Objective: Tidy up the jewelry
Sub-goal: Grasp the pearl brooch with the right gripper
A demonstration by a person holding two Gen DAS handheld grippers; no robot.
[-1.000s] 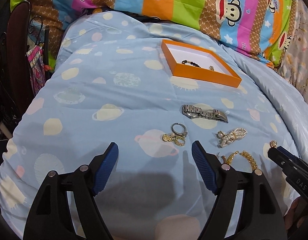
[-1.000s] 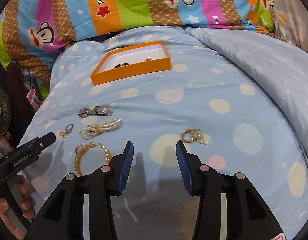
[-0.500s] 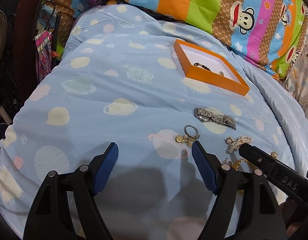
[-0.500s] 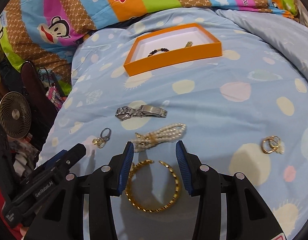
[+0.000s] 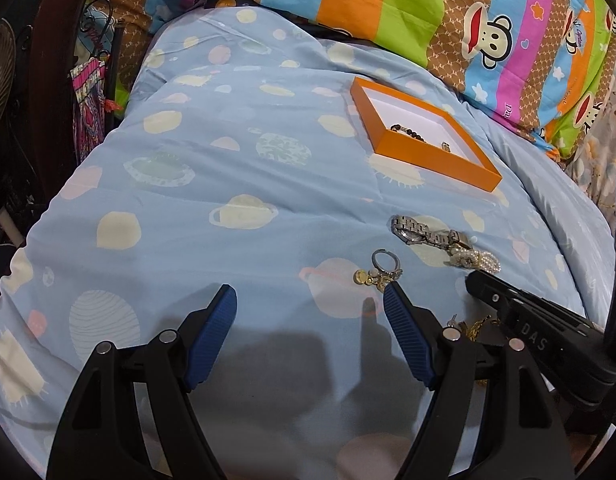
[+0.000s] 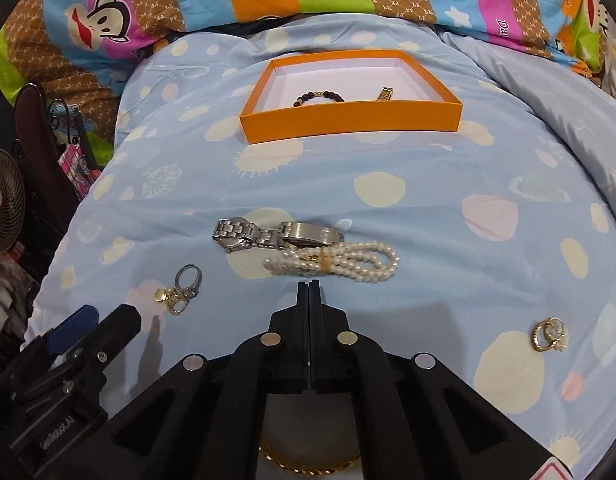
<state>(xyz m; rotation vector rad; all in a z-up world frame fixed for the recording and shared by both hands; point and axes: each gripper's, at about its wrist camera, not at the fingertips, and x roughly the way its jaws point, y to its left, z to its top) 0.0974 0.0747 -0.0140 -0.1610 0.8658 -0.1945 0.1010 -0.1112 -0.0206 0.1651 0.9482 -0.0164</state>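
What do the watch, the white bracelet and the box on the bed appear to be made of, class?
Watch: silver-toned metal, probably steel; shiny linked band with glints.
White bracelet: strands of small pearl-like beads with a gold-toned clasp; real or imitation cannot be told.
Box: likely cardboard; matte orange walls, thin straight edges, white inside.

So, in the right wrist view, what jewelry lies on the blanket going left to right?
Cluster of rings → silver watch → pearl bracelet → gold rings. The watch and pearls overlap slightly at the clasp; the watch starts further left.
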